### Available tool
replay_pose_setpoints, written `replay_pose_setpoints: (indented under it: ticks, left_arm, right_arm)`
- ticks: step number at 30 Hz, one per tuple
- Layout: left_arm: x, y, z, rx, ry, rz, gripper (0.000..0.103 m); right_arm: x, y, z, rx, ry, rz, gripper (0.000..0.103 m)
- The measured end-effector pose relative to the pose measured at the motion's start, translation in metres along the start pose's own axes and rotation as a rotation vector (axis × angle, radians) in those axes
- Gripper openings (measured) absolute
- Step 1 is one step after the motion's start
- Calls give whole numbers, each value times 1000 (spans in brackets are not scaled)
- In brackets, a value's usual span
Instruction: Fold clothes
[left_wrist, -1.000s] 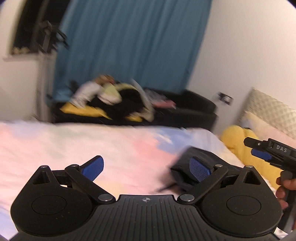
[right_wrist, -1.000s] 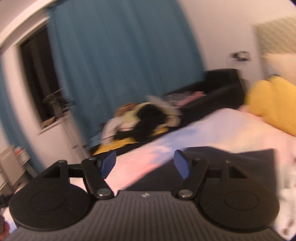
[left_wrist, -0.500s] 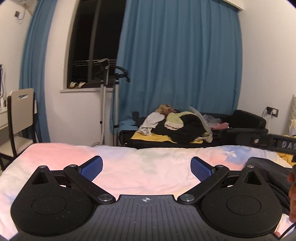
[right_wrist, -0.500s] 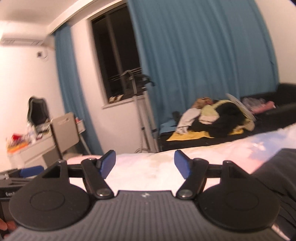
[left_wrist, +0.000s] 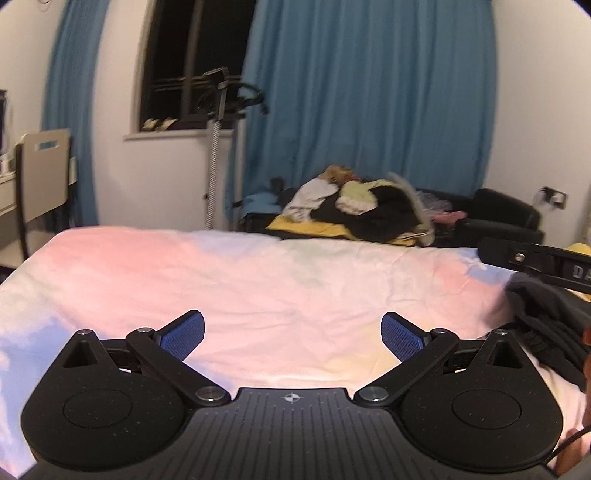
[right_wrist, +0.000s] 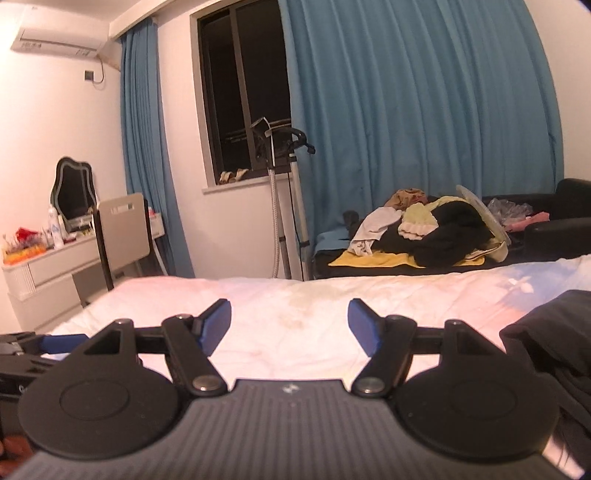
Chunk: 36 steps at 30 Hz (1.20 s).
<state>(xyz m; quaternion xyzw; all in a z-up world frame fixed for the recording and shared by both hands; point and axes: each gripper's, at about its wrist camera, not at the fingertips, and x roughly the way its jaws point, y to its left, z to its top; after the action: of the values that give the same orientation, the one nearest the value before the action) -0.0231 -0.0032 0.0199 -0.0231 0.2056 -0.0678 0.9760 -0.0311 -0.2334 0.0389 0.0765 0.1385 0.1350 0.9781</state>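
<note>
A dark garment (left_wrist: 554, 321) lies on the pastel bed cover (left_wrist: 258, 280) at the right edge; it also shows at the right in the right wrist view (right_wrist: 554, 343). My left gripper (left_wrist: 291, 334) is open and empty above the bed, left of the garment. My right gripper (right_wrist: 290, 326) is open and empty, also left of the garment. The right gripper's body shows at the right in the left wrist view (left_wrist: 535, 258). A heap of mixed clothes (right_wrist: 424, 229) lies on a black sofa (right_wrist: 554, 225) beyond the bed.
Blue curtains (right_wrist: 406, 110) and a dark window (right_wrist: 243, 92) fill the back wall. A garment steamer stand (right_wrist: 284, 192) stands by the window. A chair (right_wrist: 122, 229) and a dressing table (right_wrist: 51, 262) with a mirror stand at the left.
Both views have swung left and levelled out, so the dark garment has slid to the right edge. Both grippers stay open.
</note>
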Motion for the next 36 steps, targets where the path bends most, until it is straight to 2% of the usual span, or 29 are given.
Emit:
replay_pose_setpoints:
  ticks: [3,8,10,13,15,22,26,31,36]
  left_arm:
    - [1,-3,-1,-14,23,-9,102]
    - [-4,-15,-8,56,-4,27,103]
    - [-8,-15,-10,46,-21,39,103]
    - [-9,-12,-12,24,-32,61,103]
    - [-10,-9,-13,8,-28,69,103]
    - [-13,-3,-12,-30,-17,81,103]
    - [-10,-3,-10,-15,6,90,103]
    - [-12,-4,-9,-15,-9,83,103]
    - [-10,-7,-10,11,-6,106,103]
  right_arm:
    - [2,-1,-7,-17,2,0,80]
    - [11,-5,-18,-34,24,-21,81]
    - [12,-6,-20,-33,30,-28,84]
    - [12,-6,-22,-28,28,-32,91]
    - [12,-9,-23,-7,39,-22,103]
    - [15,-12,-26,31,80,-42,103]
    - [15,-11,-28,34,89,-43,103]
    - [14,-11,-27,26,81,-49,103]
    - [15,-13,-26,28,82,-59,103]
